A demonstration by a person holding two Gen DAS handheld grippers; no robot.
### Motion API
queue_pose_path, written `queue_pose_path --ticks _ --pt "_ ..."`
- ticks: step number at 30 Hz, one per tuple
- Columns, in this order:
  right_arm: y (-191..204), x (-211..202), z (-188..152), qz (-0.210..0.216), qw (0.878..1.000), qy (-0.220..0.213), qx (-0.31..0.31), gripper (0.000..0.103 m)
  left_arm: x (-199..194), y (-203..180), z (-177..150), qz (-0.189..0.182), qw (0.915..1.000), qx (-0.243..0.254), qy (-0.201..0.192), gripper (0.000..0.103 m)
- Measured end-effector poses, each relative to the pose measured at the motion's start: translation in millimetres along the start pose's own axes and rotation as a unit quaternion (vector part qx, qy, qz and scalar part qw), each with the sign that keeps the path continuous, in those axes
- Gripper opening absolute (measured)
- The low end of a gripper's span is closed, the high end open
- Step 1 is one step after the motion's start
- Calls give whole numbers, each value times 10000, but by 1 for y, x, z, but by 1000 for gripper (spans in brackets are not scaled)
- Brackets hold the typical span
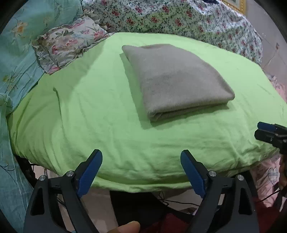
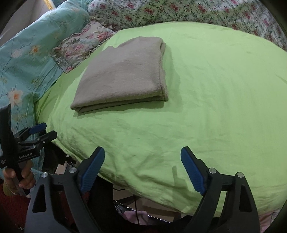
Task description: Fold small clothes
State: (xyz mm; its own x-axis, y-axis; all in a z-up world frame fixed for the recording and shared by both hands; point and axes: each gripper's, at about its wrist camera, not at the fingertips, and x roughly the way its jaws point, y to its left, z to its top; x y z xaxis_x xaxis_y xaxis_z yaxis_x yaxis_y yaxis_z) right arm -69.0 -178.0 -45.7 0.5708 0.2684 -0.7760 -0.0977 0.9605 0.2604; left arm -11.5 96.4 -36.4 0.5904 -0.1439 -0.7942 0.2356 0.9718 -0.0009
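- Lying folded into a flat, layered rectangle, the grey-brown knit garment (image 1: 177, 80) rests on the light green sheet (image 1: 89, 116) toward the far middle of the bed, its stacked fold edges facing the cameras.
- Condition of the fold: edges look roughly aligned, the top layer smooth; one corner at the far side sits slightly proud in the right wrist view. Judged complete or very nearly so.
- Left gripper (image 1: 141, 172): blue-padded fingers spread wide, nothing between them, held above the near edge of the sheet and well apart from the garment.
- Right gripper (image 2: 142, 170): fingers likewise wide and empty, above the near edge, clear of the garment.
- Step in hand, as judged: release after the final fold, both tools standing off from the work.
- Next move calls for either a light pass to square the far corner, which needs a low approach and a shallow pinch of the top layer only, or moving on to another item; no second small garment is visible.
- Surroundings: a ruffled floral pillow (image 1: 70, 43) lies just beside the sheet's far left; a turquoise flowered quilt (image 1: 16, 53) borders the left; a small-print floral bedspread (image 1: 179, 16) runs behind.
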Motion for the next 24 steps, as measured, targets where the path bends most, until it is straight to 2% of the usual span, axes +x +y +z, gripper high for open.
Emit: queue_pose_path --ticks 3,9,18,24 --pt "5 0 9 22 9999 -22 -136 88 -1 1 8 -38 9999 -86 -54 90" --pt "12 6 26 53 9992 -56 -383 91 -2 0 28 148 9994 -116 -278 90" --pt "19 22 50 25 9980 58 -622 92 11 -11 45 360 9992 59 -175 90" --pt "14 29 70 102 9985 127 -529 92 19 -12 54 516 9986 121 -18 90"
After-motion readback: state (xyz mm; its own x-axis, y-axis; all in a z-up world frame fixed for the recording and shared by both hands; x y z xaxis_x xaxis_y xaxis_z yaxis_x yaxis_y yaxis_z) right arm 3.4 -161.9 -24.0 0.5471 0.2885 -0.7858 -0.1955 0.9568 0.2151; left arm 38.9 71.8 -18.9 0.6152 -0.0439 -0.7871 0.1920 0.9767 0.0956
